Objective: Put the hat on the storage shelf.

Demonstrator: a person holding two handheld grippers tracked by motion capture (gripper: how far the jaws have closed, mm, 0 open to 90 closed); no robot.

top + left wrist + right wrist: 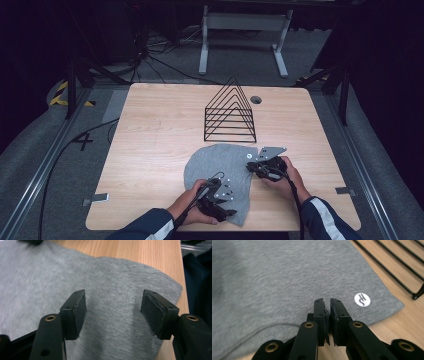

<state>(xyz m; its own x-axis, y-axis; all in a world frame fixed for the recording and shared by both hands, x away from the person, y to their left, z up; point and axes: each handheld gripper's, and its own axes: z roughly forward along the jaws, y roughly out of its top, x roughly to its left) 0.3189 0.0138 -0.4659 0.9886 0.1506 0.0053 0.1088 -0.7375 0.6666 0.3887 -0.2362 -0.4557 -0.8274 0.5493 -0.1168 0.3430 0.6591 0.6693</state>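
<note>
One grey cloth (220,170) on my worktop (150,150). Left tongs (113,312) wide open, empty above it; right tongs (329,315) pressed together. Right gripper view shows its white logo (362,300).

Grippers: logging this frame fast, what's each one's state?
Left gripper: open, jaws apart above the grey cloth.
Right gripper: jaws closed; whether they pinch the cloth's edge cannot be told.
</note>
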